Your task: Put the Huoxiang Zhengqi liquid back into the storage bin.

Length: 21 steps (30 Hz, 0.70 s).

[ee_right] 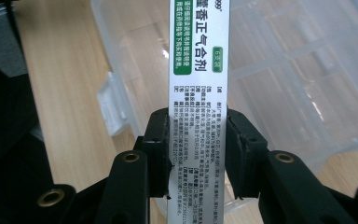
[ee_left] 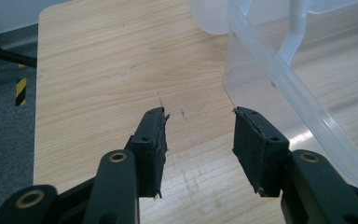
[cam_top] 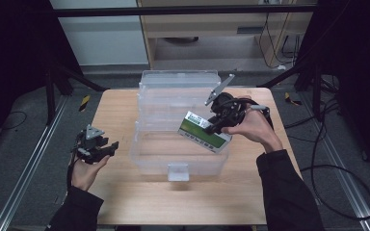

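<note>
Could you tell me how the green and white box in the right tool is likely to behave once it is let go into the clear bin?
The box looks like thin, probably light card; the right tool pinches its narrow sides, so it may dent. Its flat faces should land flat in the clear bin, not roll.

Light fell from above onto the pale table [cam_top: 125, 197]; the surroundings stayed dark. Glare marked the clear box [ee_left: 303, 135]. Near jaws appeared slightly soft.

We read print on the medicine box [ee_right: 198, 93] alone: large white Chinese characters ran along its green band, seemingly "藿香正气合剂", with a small green-framed tag beside them too small for us to make out. The fine black Chinese print on its white panel below stayed illegible.
</note>
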Each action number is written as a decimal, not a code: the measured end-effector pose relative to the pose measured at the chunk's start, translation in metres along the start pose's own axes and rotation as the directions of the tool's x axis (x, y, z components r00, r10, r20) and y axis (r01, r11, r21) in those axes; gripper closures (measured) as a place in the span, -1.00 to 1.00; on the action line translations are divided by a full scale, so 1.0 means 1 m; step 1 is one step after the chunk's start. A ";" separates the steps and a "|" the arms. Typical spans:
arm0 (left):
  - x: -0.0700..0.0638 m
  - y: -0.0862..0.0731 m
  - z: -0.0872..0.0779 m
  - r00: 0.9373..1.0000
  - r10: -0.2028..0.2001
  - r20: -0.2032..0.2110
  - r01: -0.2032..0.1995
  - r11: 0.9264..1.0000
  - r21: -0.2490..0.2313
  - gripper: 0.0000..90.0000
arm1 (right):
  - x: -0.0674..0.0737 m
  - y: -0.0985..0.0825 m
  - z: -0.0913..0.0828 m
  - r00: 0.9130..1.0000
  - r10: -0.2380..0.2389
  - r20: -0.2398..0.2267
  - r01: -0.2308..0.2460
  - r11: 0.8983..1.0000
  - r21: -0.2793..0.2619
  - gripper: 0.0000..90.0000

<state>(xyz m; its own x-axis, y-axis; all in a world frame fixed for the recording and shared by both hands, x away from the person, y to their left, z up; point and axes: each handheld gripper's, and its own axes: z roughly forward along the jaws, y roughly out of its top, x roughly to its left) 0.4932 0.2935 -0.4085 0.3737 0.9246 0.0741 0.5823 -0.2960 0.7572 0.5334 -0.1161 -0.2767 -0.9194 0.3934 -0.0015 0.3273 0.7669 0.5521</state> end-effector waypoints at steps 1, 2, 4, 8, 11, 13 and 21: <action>0.000 0.000 0.000 1.000 0.000 -0.001 0.000 1.000 0.001 0.18 | -0.001 0.000 0.001 1.000 -0.010 -0.014 0.010 1.000 -0.004 0.43; 0.000 0.000 0.000 1.000 0.000 0.000 0.000 1.000 0.001 0.18 | -0.002 0.000 0.002 1.000 -0.018 -0.023 0.018 1.000 -0.003 0.43; 0.000 0.000 0.001 1.000 0.001 -0.001 -0.001 1.000 0.003 0.18 | -0.003 0.000 0.004 0.998 -0.042 -0.038 0.042 0.999 -0.003 0.43; -0.001 -0.001 0.002 1.000 0.004 0.002 -0.004 1.000 0.007 0.18 | -0.005 0.004 0.006 0.995 -0.082 -0.049 0.084 0.996 0.028 0.43; -0.002 0.000 0.002 1.000 0.005 0.004 -0.005 1.000 0.005 0.18 | -0.007 0.006 0.008 0.994 -0.101 -0.050 0.103 0.994 0.048 0.43; -0.001 0.000 0.002 1.000 0.005 0.004 -0.005 1.000 0.005 0.18 | -0.009 0.007 0.010 0.992 -0.116 -0.054 0.120 0.991 0.058 0.43; -0.002 -0.001 0.002 1.000 0.007 0.007 -0.007 1.000 0.007 0.18 | -0.013 0.005 0.021 0.980 -0.173 -0.103 0.182 0.980 0.082 0.43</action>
<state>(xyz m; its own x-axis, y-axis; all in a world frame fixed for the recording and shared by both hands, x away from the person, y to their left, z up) 0.4939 0.2912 -0.4107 0.3826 0.9208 0.0752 0.5844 -0.3043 0.7522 0.5520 -0.1063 -0.2916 -0.9796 0.2004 -0.0116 0.1713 0.8646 0.4723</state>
